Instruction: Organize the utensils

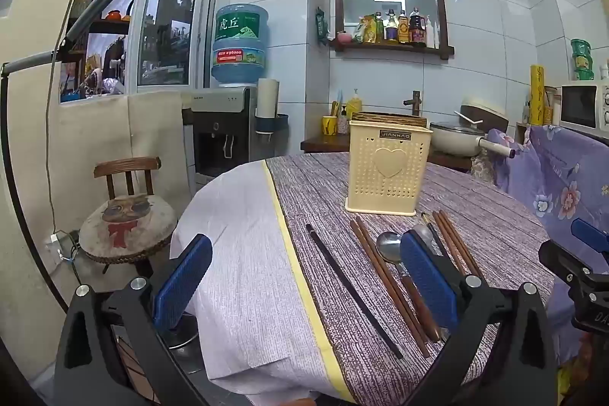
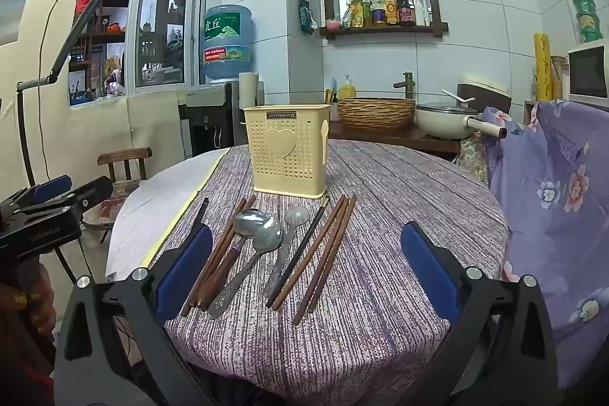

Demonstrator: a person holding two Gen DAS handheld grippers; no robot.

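Observation:
A cream perforated utensil holder stands on the round table. In front of it lie brown chopsticks, black chopsticks and three spoons, one with a wooden handle. My left gripper is open and empty, hovering over the table's near left edge. My right gripper is open and empty, just in front of the utensils. Each gripper also shows in the other's view, the right and the left.
The table carries a purple striped cloth over a white one. A stool stands left, a floral-covered chair right. A counter with a woven basin and a pot is behind.

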